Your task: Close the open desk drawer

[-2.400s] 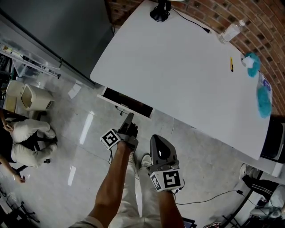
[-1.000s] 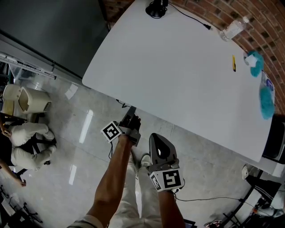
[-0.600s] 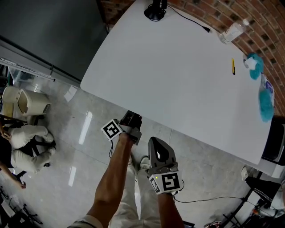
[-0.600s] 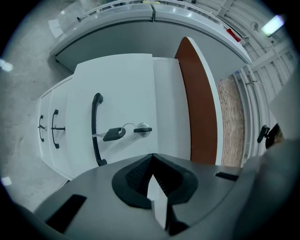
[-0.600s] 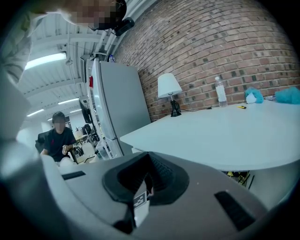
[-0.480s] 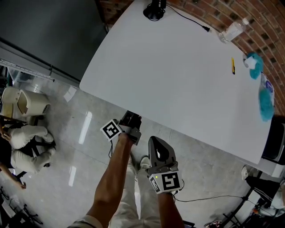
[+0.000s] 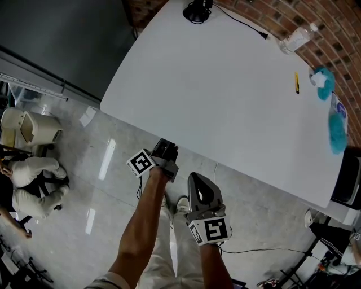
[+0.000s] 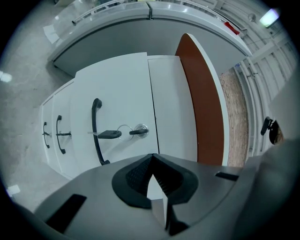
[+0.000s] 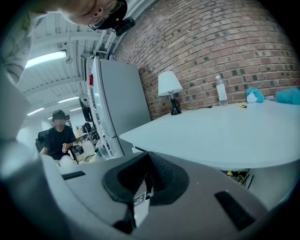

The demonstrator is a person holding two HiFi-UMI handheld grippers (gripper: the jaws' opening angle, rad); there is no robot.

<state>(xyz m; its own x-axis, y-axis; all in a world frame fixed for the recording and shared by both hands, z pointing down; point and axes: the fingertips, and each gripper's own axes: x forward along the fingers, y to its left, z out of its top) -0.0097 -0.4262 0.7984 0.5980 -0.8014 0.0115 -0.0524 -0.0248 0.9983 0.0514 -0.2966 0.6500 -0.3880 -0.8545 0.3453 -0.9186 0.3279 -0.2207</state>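
In the head view the white desk (image 7: 225, 84) fills the middle, and no open drawer shows under its near edge. My left gripper (image 7: 164, 148) sits right at that edge, pointing under the desk. The left gripper view faces a white drawer front (image 8: 122, 93) flush with its neighbours, with a black handle (image 8: 95, 131) and a key (image 8: 110, 135) in the lock. The left gripper (image 8: 151, 177) is shut and empty, a short way off the front. My right gripper (image 7: 196, 180) hangs back over the floor, shut on nothing, and the right gripper (image 9: 140, 190) looks along the desk top.
A lamp (image 7: 197, 10), a water bottle (image 7: 296, 38), a yellow pen (image 7: 296, 82) and teal cloths (image 7: 337, 127) lie on the desk's far side. Smaller drawers (image 8: 58, 135) sit left of the keyed one. A person (image 7: 34, 180) crouches on the floor by a white bin (image 7: 28, 127).
The drawer that stuck out dark under the desk edge has slid in and no longer shows in the head view. My left gripper followed it forward to the edge; the right barely moved.
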